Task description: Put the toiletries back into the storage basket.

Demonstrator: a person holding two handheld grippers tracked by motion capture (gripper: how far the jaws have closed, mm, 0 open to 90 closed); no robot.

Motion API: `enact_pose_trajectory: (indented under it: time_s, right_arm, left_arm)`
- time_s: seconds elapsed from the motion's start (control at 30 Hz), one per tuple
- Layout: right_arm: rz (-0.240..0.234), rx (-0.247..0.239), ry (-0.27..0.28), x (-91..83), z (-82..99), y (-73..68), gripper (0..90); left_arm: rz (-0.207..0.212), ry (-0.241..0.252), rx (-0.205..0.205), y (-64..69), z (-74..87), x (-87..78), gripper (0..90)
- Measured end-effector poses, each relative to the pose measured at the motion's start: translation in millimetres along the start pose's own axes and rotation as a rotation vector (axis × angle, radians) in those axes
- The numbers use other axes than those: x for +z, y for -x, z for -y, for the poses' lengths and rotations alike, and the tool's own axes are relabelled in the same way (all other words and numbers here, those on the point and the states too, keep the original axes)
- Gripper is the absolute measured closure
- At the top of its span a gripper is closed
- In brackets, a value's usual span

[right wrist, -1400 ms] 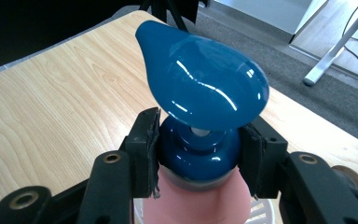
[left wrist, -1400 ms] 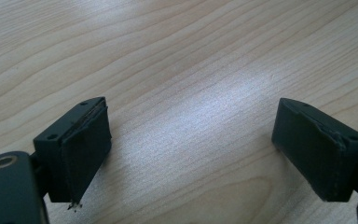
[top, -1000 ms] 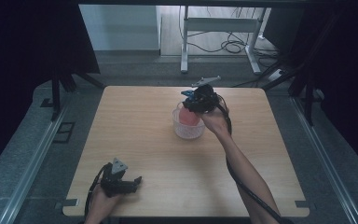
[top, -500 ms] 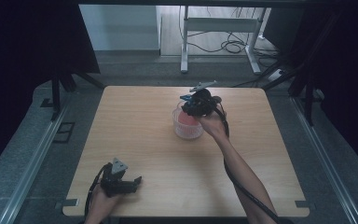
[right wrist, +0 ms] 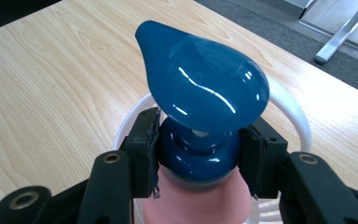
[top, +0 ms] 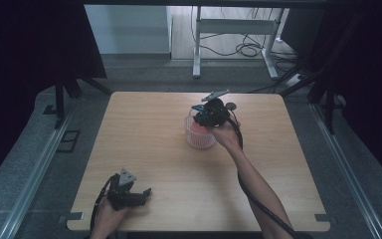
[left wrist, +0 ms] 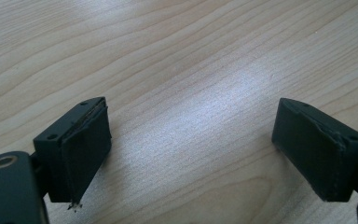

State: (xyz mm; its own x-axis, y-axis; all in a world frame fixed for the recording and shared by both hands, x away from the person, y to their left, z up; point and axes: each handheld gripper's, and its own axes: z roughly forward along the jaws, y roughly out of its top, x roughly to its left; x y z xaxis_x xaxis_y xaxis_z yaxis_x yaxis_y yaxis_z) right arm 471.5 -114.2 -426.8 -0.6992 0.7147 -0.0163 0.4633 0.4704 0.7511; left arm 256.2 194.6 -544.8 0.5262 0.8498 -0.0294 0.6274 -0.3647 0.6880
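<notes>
while the right gripper (right wrist: pixel 198 149) clamps the blue pump bottle (right wrist: pixel 200 93), it stands over the white basket (right wrist: pixel 293 116).

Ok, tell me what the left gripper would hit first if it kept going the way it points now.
The left gripper, jaws open and empty, points down at the bare wooden table. Going straight on, it would probably meet that tabletop first; nothing else lies in its line.

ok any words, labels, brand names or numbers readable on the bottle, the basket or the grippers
None can be read.
The blue pump cap and pink bottle held in the right gripper are plain on the sides that show.
The white basket, the left gripper and the table bear no print.
</notes>
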Motion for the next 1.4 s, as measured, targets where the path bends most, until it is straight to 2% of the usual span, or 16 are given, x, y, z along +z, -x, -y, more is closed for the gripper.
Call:
enact_pose_trajectory:
  time_s: [0.2,0.4,0.63,1.2,1.4]
  right_arm:
    - [-0.002,0.003,-0.011,4.5,3.1,0.7,52.9]
    - [-0.008,0.034,0.001,4.6,4.7,3.5,52.3]
    - [-0.026,0.030,0.010,5.8,9.0,1.7,50.2]
    - [-0.021,0.001,0.035,-1.5,8.7,-1.6,32.9]
    - [-0.036,0.001,0.046,-4.9,9.4,-2.2,24.7]
  left_arm:
    - [-0.001,0.000,-0.002,0.2,0.0,-0.1,11.3]
    - [-0.001,0.000,-0.003,0.2,0.0,-0.1,11.3]
    - [0.000,-0.001,0.000,0.1,0.0,-0.1,11.3]
    - [0.000,0.000,0.000,0.0,0.0,0.0,11.3]
    - [0.000,0.000,0.000,0.0,0.0,0.0,11.3]
